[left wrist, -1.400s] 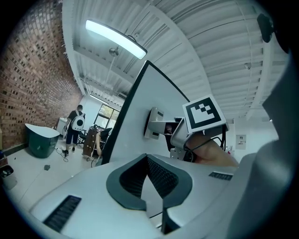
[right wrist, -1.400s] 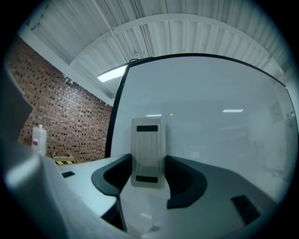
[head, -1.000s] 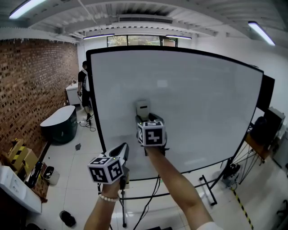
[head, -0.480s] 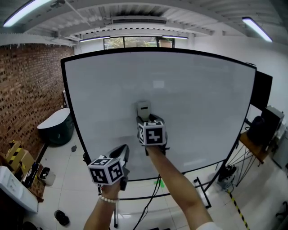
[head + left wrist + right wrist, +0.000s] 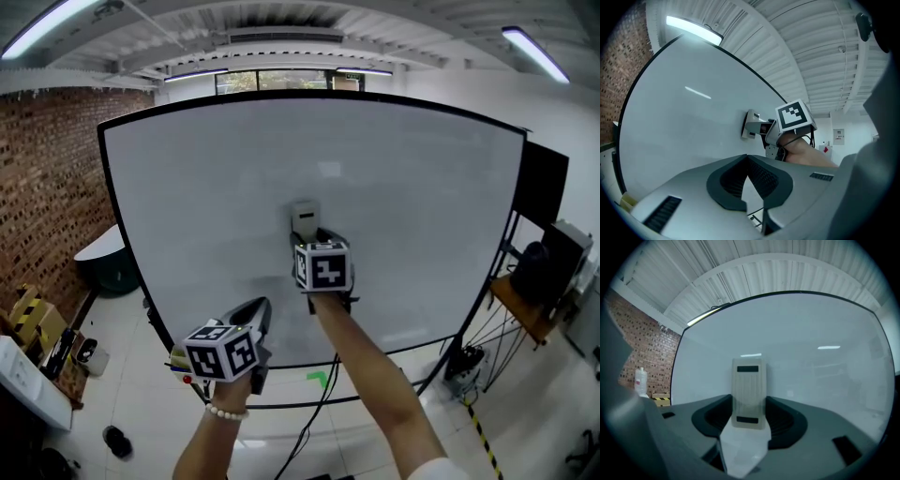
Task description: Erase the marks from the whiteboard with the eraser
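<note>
Right gripper view: fingers of the right gripper (image 5: 749,414) pinch the eraser (image 5: 749,385), flat against the middle of the whiteboard (image 5: 820,380). Fingers of the left gripper (image 5: 747,158) are pressed together, holding nothing.

This looks like an industrial lab or workshop space. A bare brick wall (image 5: 47,169) runs down the left side, and the ribbed metal ceiling (image 5: 281,23) carries long strip lights (image 5: 534,52). A very large whiteboard (image 5: 234,187) stands on a wheeled frame on the white tiled floor (image 5: 131,394), where loose cables (image 5: 314,422) trail. Yellow-and-black hazard striping (image 5: 26,314) marks something by the brick wall, and dark equipment sits on a table (image 5: 520,300) to the right.
</note>
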### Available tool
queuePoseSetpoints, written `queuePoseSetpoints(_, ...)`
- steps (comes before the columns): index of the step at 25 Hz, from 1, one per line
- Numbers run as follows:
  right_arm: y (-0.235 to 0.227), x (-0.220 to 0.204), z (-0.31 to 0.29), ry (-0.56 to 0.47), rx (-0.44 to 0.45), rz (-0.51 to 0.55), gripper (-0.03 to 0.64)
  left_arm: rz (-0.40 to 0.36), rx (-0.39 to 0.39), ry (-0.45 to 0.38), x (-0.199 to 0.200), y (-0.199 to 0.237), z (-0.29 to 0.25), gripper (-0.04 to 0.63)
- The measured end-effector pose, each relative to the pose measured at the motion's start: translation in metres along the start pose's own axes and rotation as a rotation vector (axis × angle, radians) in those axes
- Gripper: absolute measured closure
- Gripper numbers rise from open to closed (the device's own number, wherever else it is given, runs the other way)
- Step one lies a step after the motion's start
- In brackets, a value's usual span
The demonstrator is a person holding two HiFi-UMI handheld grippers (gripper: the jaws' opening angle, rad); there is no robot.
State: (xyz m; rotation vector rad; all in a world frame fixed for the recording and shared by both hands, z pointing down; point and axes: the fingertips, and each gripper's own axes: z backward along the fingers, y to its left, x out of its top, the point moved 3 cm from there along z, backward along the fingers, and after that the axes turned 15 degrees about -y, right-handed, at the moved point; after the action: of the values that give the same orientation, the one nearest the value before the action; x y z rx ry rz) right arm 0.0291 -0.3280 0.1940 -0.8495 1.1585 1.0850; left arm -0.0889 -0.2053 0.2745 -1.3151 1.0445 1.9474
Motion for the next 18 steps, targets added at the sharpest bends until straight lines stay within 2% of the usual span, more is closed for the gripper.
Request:
queuePoseSetpoints(5,-0.045,0.003,0.01,-0.003,-0.002,-0.004,0.365,0.0,0.03,-0.001,-0.016,-0.025,-0.019,0.607)
queuePoseSetpoints(9,-0.071,0.005,0.014,-0.004,-0.011,-0.018,0.365,-0.008,0.032,0.017,-0.024,-0.027,-0.035,0.607)
queuePoseSetpoints(18,-0.109,0.0,0.018,0.01,-0.057,0.019,0.365,0.006,-0.112,0.034,-0.028,-0.042,-0.09,0.607)
